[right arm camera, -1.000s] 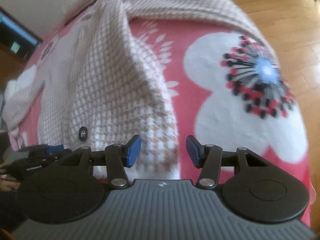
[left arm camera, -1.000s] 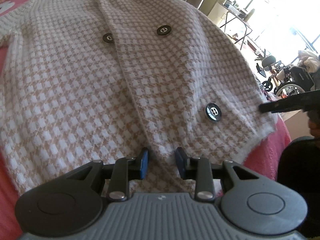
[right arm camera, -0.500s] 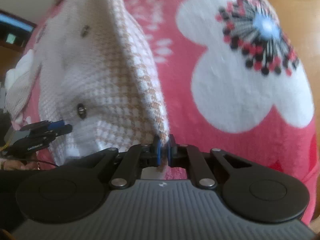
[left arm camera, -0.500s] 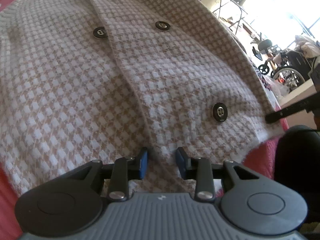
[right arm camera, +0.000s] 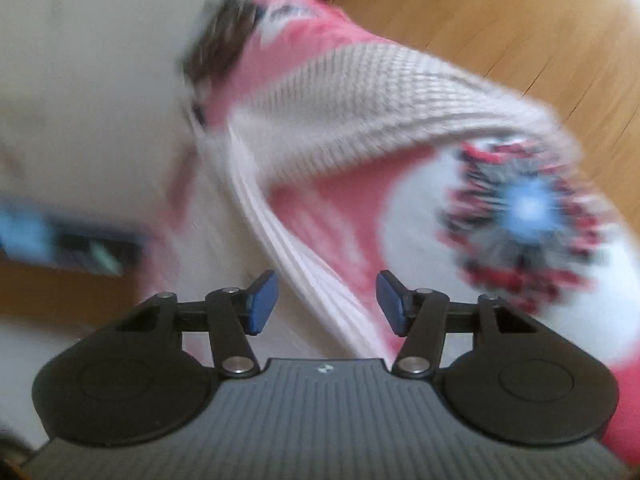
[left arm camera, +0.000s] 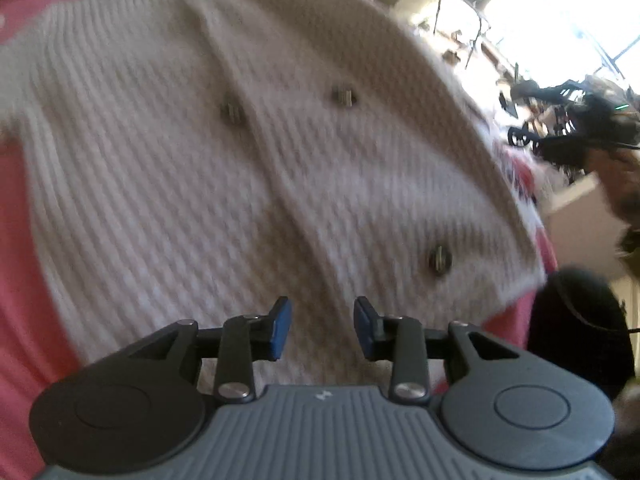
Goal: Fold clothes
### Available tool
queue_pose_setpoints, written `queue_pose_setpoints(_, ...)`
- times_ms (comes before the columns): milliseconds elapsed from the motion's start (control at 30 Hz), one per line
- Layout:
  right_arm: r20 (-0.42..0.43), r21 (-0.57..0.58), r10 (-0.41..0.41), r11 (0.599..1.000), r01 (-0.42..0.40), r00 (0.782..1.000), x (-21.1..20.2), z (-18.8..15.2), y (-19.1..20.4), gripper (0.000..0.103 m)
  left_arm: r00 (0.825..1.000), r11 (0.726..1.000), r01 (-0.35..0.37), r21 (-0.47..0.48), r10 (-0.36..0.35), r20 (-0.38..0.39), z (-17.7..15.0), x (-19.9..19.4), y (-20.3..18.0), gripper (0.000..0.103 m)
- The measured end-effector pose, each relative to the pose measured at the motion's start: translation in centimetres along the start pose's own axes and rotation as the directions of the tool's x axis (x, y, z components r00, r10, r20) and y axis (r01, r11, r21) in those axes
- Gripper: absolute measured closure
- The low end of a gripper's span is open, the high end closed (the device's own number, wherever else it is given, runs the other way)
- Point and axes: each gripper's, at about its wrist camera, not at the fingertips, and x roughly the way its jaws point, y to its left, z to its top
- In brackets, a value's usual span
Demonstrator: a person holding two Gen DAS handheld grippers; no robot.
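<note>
A beige-and-white checked knit cardigan (left arm camera: 240, 160) lies spread on a pink blanket (left arm camera: 16, 208), with dark buttons (left arm camera: 439, 260) down its front. My left gripper (left arm camera: 322, 328) hovers above the lower front of the cardigan, its blue pads apart with nothing pinched. In the blurred right wrist view, a cardigan sleeve (right arm camera: 360, 92) stretches across the blanket. The garment's white ribbed edge (right arm camera: 304, 264) runs down between the jaws of my right gripper (right arm camera: 326, 302). Those jaws are opening and the pads do not press on the edge.
The blanket has a large white flower print (right arm camera: 528, 208) at the right. A wooden floor (right arm camera: 520, 20) lies beyond the bed's edge and a pale wall (right arm camera: 80, 60) is at the left. A dark rounded shape (left arm camera: 580, 320) and bright window clutter (left arm camera: 560, 92) sit right of the cardigan.
The right gripper shut on the cardigan's corner half a second ago and now stands apart, rolled and swung sideways. The left gripper has drawn up and back, so more of the cardigan shows.
</note>
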Motion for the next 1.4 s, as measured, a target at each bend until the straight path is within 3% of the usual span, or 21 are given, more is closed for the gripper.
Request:
queue_pose_setpoints(67, 0.016, 0.115, 0.067, 0.991, -0.069, 0.998, 4.3, 1.0, -1.2, 0.048, 0.999, 0.999, -0.014, 0.034, 0.013, 0.038, 2.1, 0.1, -0.8, 0.067)
queue_pose_setpoints(167, 0.054, 0.207, 0.061, 0.976, -0.071, 0.997, 10.1, 2.2, -2.2, 0.049, 0.995, 0.995, -0.023, 0.095, 0.014, 0.094, 5.9, 1.7, -2.8, 0.062)
queue_pose_setpoints(233, 0.100, 0.274, 0.084, 0.955, -0.108, 0.991, 12.5, 2.7, -2.7, 0.050, 0.991, 0.990, -0.025, 0.135, 0.007, 0.134, 8.5, 2.9, -4.3, 0.051)
queue_pose_setpoints(367, 0.204, 0.266, 0.163, 0.940, -0.215, 0.965, 13.2, 2.7, -2.9, 0.052, 0.964, 0.979, 0.029, 0.204, -0.081, 0.251, 14.9, 6.0, -8.3, 0.046)
queue_pose_setpoints(433, 0.229, 0.260, 0.193, 0.932, -0.251, 0.954, 13.2, 2.3, -3.4, 0.060, 0.954, 0.960, -0.008, 0.281, -0.078, 0.291, 17.6, 7.9, -11.2, 0.046)
queue_pose_setpoints(500, 0.231, 0.260, 0.217, 0.925, -0.275, 0.948, 13.2, 2.3, -4.2, 0.073, 0.947, 0.903, -0.084, 0.421, -0.059, 0.315, 18.6, 10.1, -14.3, 0.046)
queue_pose_setpoints(533, 0.227, 0.267, 0.232, 0.919, -0.289, 0.946, 13.3, 2.4, -4.5, 0.074, 0.944, 0.865, -0.120, 0.486, -0.052, 0.325, 19.1, 11.2, -15.8, 0.046)
queue_pose_setpoints(633, 0.210, 0.275, 0.258, 0.910, -0.310, 0.943, 13.6, 3.2, -4.9, 0.077, 0.968, 0.759, -0.124, 0.639, -0.049, 0.246, 17.8, 14.1, -17.5, 0.052)
queue_pose_setpoints(700, 0.206, 0.235, 0.259, 0.923, -0.304, 0.944, 13.4, 3.7, -4.7, 0.078, 0.984, 0.729, -0.121, 0.673, 0.001, 0.176, 16.4, 15.4, -17.2, 0.058)
queue_pose_setpoints(867, 0.218, 0.074, 0.212, 0.970, -0.233, 0.952, 12.1, 5.4, -3.5, 0.078, 0.994, 0.801, -0.093, 0.591, 0.037, 0.106, 15.1, 14.9, -13.9, 0.062)
queue_pose_setpoints(1000, 0.234, 0.006, 0.193, 0.980, -0.200, 0.953, 11.7, 6.6, -3.3, 0.080, 0.994, 0.835, -0.072, 0.546, 0.018, 0.103, 15.2, 14.0, -12.9, 0.062)
queue_pose_setpoints(1200, 0.241, -0.114, 0.149, 0.986, -0.124, 0.959, 11.9, 6.8, -2.7, 0.081, 0.991, 0.880, -0.059, 0.471, -0.007, 0.137, 16.1, 12.7, -11.7, 0.063)
queue_pose_setpoints(1400, 0.216, -0.143, 0.103, 0.987, -0.073, 0.971, 11.1, 6.6, -2.0, 0.074, 0.973, 0.950, -0.072, 0.305, -0.001, 0.232, 12.9, 7.5, -9.8, 0.047)
